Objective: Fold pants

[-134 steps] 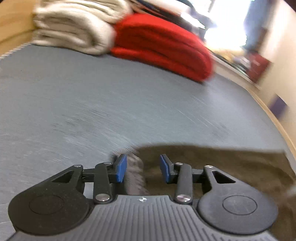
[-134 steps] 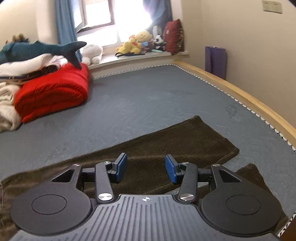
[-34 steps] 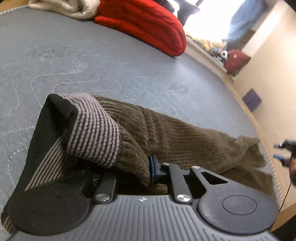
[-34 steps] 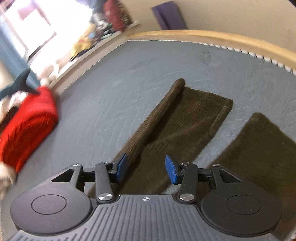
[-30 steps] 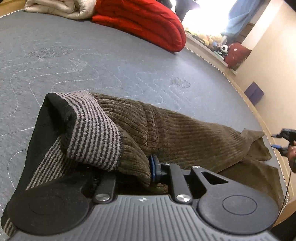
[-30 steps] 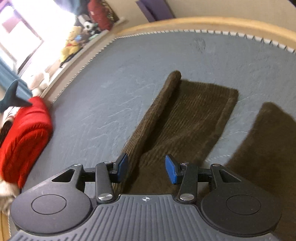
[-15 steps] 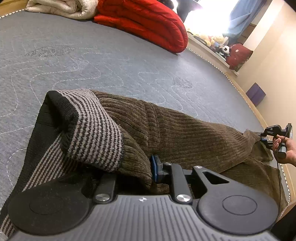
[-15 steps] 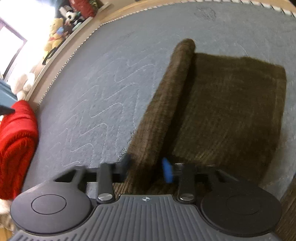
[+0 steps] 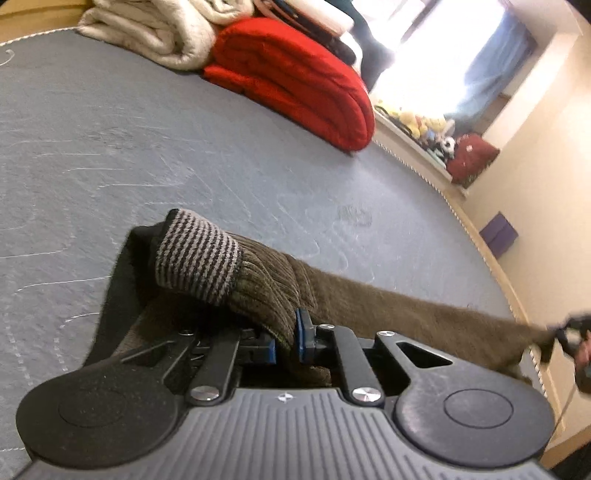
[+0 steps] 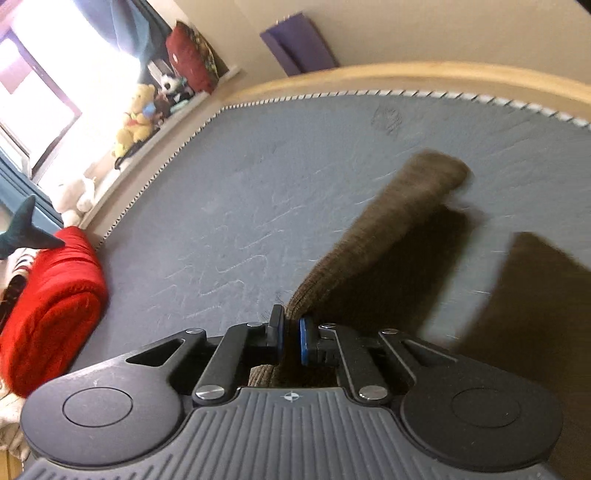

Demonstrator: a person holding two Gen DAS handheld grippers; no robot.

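Note:
The brown corduroy pants (image 9: pixel 406 314) hang stretched above the grey mattress (image 9: pixel 184 147). My left gripper (image 9: pixel 286 338) is closing tight on the waist, cloth pinched between its blue pads, and the striped waistband lining (image 9: pixel 195 254) flops over to the left. At the far right of the left wrist view, a hand holds my right gripper (image 9: pixel 570 338), blurred, at the other end of the cloth. In the right wrist view my right gripper (image 10: pixel 291 332) is closing on the folded edge of one pant leg (image 10: pixel 388 221), which is raised. The other leg (image 10: pixel 546 295) lies flat at the right.
A folded red blanket (image 9: pixel 295 81) and a white blanket (image 9: pixel 147 33) are stacked at the far side of the mattress. Stuffed toys (image 10: pixel 136 118) line the window sill. A wooden bed frame (image 10: pixel 406 74) borders the mattress, with a purple box (image 10: pixel 295 48) beyond it.
My right gripper has closed on the pant leg's folded edge and lifted it. My left gripper has risen with the waist. The cloth between them now runs taut.

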